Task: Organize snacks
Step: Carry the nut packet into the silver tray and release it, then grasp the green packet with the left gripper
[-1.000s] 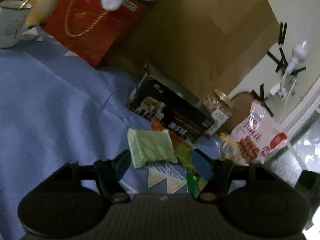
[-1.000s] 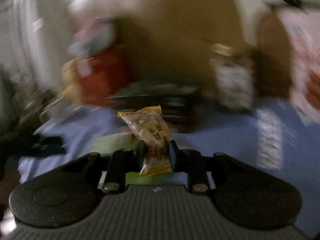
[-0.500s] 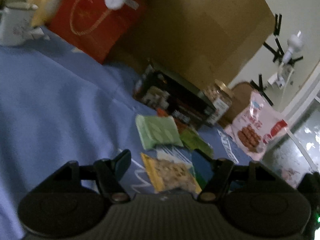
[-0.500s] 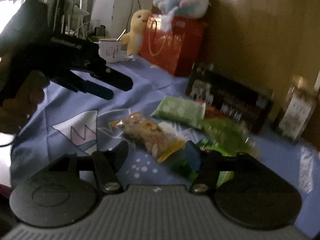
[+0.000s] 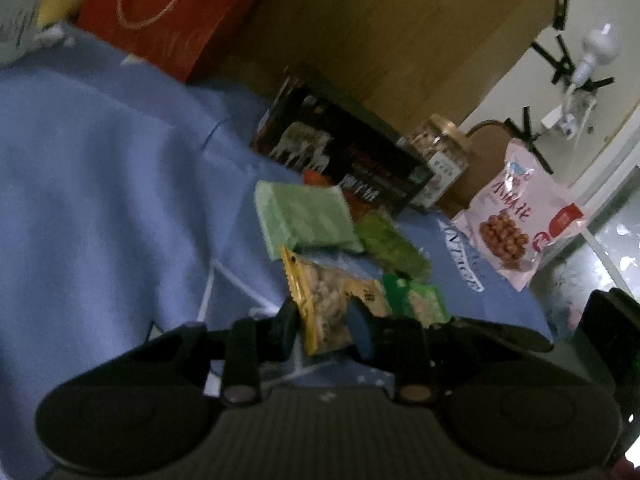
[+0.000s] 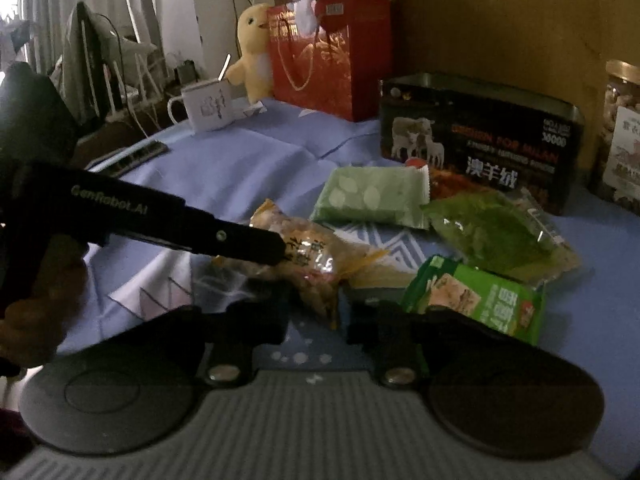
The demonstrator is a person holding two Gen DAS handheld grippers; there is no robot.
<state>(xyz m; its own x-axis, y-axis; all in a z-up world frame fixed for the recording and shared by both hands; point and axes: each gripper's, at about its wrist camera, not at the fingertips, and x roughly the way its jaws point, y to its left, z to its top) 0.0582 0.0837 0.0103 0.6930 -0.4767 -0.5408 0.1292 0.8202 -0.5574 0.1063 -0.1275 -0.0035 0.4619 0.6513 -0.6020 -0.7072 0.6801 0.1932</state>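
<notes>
A yellow-edged clear packet of nuts lies on the blue cloth. My left gripper has its fingers closing around the packet's near end; it also shows from the side in the right wrist view, tip on the packet. My right gripper is open, just short of the packet's other end. Beside it lie a pale green packet, a clear bag of green snacks and a bright green packet.
A black tin box stands behind the snacks, with a jar of nuts, a pink snack bag, a red gift bag, a yellow plush chick, a white mug and a cardboard box.
My right gripper set the nut packet down on the cloth and opened. My left gripper moved forward onto the packet and its fingers narrowed around it.
</notes>
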